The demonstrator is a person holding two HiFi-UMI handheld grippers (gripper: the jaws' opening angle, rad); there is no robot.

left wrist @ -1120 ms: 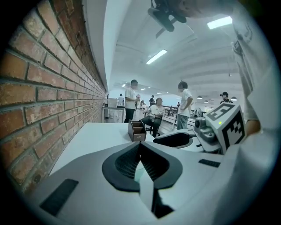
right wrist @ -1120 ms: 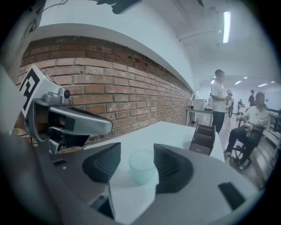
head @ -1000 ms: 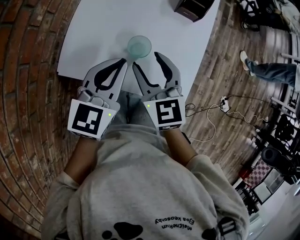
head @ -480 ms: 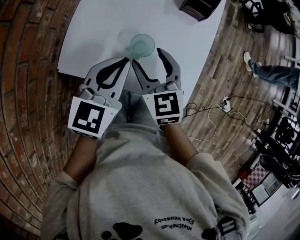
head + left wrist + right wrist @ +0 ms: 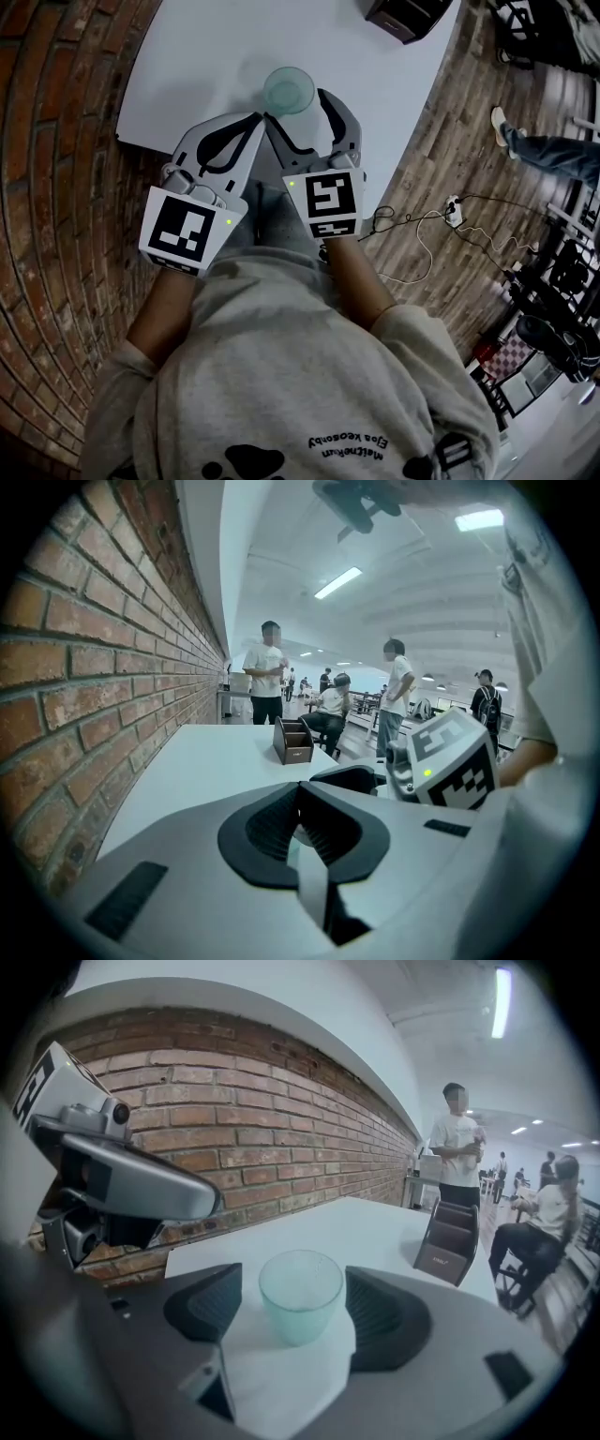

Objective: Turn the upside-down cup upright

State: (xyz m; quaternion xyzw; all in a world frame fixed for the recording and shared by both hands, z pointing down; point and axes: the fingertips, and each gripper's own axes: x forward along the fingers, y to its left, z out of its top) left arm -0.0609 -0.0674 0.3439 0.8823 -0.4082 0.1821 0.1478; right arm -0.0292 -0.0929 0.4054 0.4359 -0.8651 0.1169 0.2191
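Note:
A pale green frosted cup [image 5: 289, 91] stands upright, mouth up, on the white table [image 5: 206, 66] near its front edge. My right gripper [image 5: 300, 107] reaches to it and its jaws are opening. In the right gripper view the cup [image 5: 300, 1294] stands between the two dark pads [image 5: 204, 1303], with a gap on each side. My left gripper [image 5: 251, 119] lies just left of the right one, shut and empty. Its joined tips [image 5: 300, 791] point across the table.
A dark wooden caddy [image 5: 411, 15] sits at the table's far right corner, also in the right gripper view [image 5: 448, 1237]. A brick wall [image 5: 281, 1157] runs along the table's left side. A cable with a plug strip [image 5: 448, 206] lies on the floor at right. People stand beyond the table.
The right gripper's jaws have spread wider, off the cup's sides, and the gripper has sunk a little. The cup stays upright on the table. The left gripper has kept still.

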